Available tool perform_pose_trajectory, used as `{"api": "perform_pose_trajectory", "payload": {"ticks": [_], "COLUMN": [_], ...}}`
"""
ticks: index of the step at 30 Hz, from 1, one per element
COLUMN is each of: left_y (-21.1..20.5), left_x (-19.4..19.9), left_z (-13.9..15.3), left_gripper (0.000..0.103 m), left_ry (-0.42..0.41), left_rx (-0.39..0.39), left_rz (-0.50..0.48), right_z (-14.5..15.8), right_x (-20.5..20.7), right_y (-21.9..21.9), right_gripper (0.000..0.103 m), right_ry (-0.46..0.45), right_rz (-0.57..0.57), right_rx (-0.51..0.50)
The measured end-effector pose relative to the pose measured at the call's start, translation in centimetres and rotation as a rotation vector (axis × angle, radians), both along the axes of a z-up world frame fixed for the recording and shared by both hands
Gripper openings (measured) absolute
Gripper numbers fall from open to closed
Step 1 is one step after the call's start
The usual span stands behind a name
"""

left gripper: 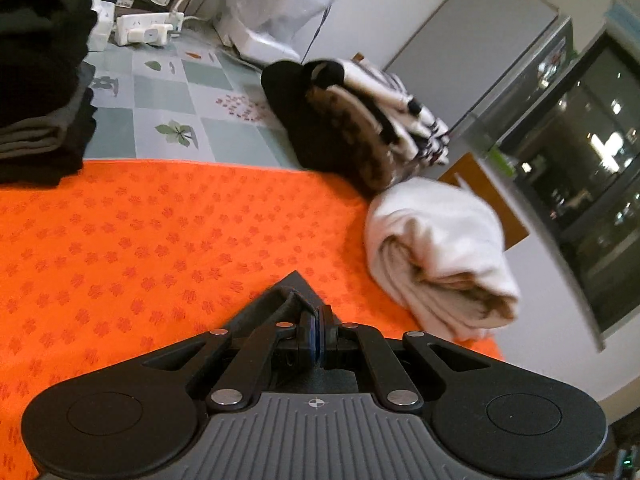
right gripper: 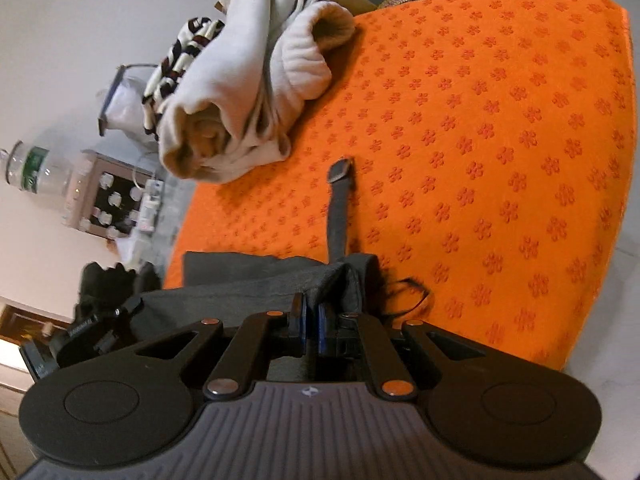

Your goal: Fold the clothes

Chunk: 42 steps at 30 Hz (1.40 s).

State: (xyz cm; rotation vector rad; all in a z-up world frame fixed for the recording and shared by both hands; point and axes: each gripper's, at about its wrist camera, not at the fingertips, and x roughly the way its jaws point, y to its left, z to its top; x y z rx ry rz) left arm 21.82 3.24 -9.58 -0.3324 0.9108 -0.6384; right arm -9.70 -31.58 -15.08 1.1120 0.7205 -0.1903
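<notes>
Left gripper [left gripper: 317,330] pinches dark garment corner [left gripper: 294,290] over orange mat [left gripper: 160,240]; rolled white towel [left gripper: 436,256] right, dark folded stack [left gripper: 40,80] far left.

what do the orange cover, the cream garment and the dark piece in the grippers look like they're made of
Orange cover: seemingly woven cloth, matte, with a raised repeating flower motif. Cream garment: soft fleece or thick knit by its look, fuzzy nap and plump rolled edges. Dark grey garment: thin matte fabric, probably cotton jersey; it drapes limp with fine creases, pinched in the right gripper and left gripper.
</notes>
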Motion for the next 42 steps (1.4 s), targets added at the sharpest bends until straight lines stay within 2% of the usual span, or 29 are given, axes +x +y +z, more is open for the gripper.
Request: {"api": "perform_pose_trajectory", "payload": {"ticks": [5,8,9,10,12,13,15,19,24,28,31,34,38,39,40,42], "left_y": [0.5,0.9,1.0,1.2,1.5,1.6,1.9,3.6,7.2,11.0,13.0,14.9,17.0,17.1,17.0,16.3], "left_x": [-0.7,-1.2,-1.4,-1.6,-2.0,-2.1,-2.5,-4.6,-8.6,-12.0,-14.0,-15.9,-18.4,-18.9,-19.3,-19.9], "left_z": [1.4,2.4,2.8,3.1,3.8,4.1,4.8,7.0,8.9,8.7,7.7,6.6,5.1,4.6,4.2,3.5], "left_gripper": [0.005,0.005,0.009,0.013,0.042,0.048,0.059,0.069,0.074,0.076,0.076,0.076,0.076,0.077,0.077,0.077], "left_ry": [-0.039,-0.064,-0.073,-0.081,-0.098,-0.106,-0.123,-0.160,-0.162,-0.134,-0.106,-0.076,-0.036,-0.025,-0.021,-0.018], "left_rx": [-0.001,-0.006,-0.007,-0.008,-0.011,-0.013,-0.015,-0.027,-0.037,-0.027,-0.005,0.017,0.048,0.057,0.069,0.097], "left_rz": [-0.025,-0.040,-0.045,-0.050,-0.060,-0.065,-0.076,-0.081,-0.054,-0.001,0.048,0.099,0.160,0.167,0.170,0.171], "right_z": [-0.6,1.2,1.7,2.3,3.7,4.3,4.7,3.1,0.0,-0.5,-0.4,-0.3,-0.5,-0.7,-0.9,-1.3], "right_x": [0.6,0.1,0.0,-0.2,-1.3,-1.9,-3.0,-4.6,-4.3,-2.7,-1.3,-0.3,0.5,0.7,0.9,1.4], "right_y": [-0.1,0.1,0.1,0.2,0.2,0.3,0.5,0.7,1.3,2.0,2.6,3.1,3.1,3.0,2.9,2.2], "right_gripper": [0.007,0.016,0.025,0.039,0.056,0.063,0.069,0.075,0.076,0.076,0.072,0.072,0.068,0.063,0.043,0.023], "right_ry": [0.007,-0.004,-0.008,-0.012,-0.030,-0.041,-0.026,0.012,0.002,-0.015,-0.016,-0.008,-0.010,-0.009,-0.003,0.010], "right_rz": [0.030,0.067,0.079,0.091,0.111,0.123,0.148,0.130,0.134,0.170,0.212,0.235,0.226,0.220,0.213,0.204], "right_rx": [-0.037,-0.085,-0.101,-0.116,-0.141,-0.154,-0.176,-0.136,-0.034,-0.053,-0.072,-0.091,-0.064,-0.049,-0.037,0.029]}}
